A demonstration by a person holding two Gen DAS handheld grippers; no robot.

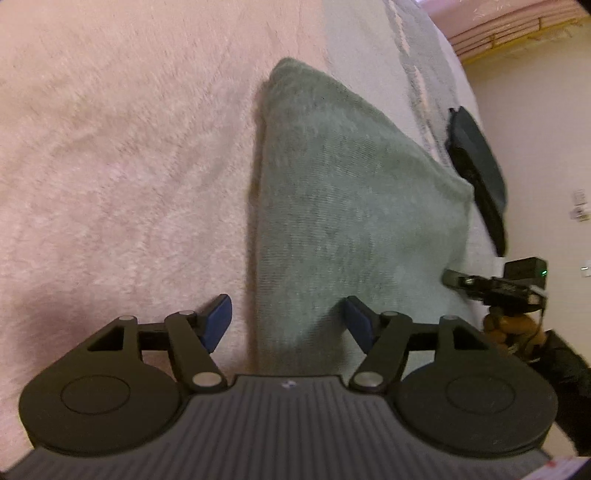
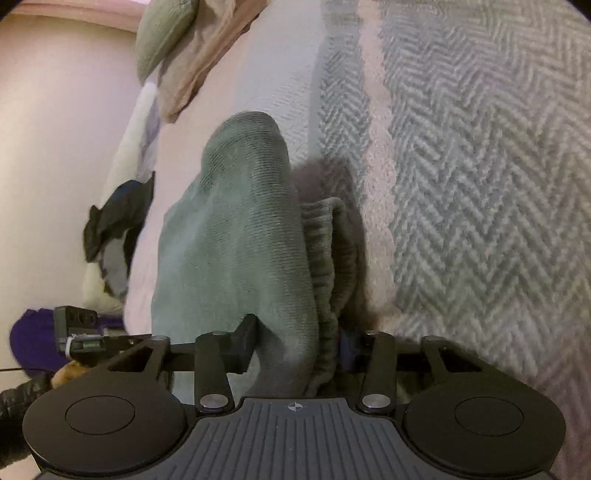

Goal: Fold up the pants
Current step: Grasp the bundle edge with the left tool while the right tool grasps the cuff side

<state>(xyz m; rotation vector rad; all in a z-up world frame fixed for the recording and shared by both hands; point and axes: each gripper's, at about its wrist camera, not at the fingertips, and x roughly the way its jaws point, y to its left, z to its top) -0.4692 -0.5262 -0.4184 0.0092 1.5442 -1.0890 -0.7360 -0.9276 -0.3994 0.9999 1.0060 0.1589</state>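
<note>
The green knit pants (image 1: 351,192) lie folded in a long wedge where a pink fuzzy blanket (image 1: 122,155) meets a pale grey one. My left gripper (image 1: 288,322) is open just above their near end. One blue pad is over the pink blanket and the other is over the fabric, and neither pinches anything. In the right wrist view the pants (image 2: 240,236) bunch up between the fingers of my right gripper (image 2: 299,345). That gripper is shut on a thick fold with the ribbed waistband (image 2: 328,258) beside it. My right gripper (image 1: 495,286) also shows at the pants' right edge.
A dark garment (image 1: 476,173) lies at the bed's edge, by the wall. A grey herringbone blanket (image 2: 480,184) covers the bed to the right. More clothes, green (image 2: 166,33) and tan (image 2: 207,59), are piled at the far end. A purple cloth (image 2: 29,339) lies low on the left.
</note>
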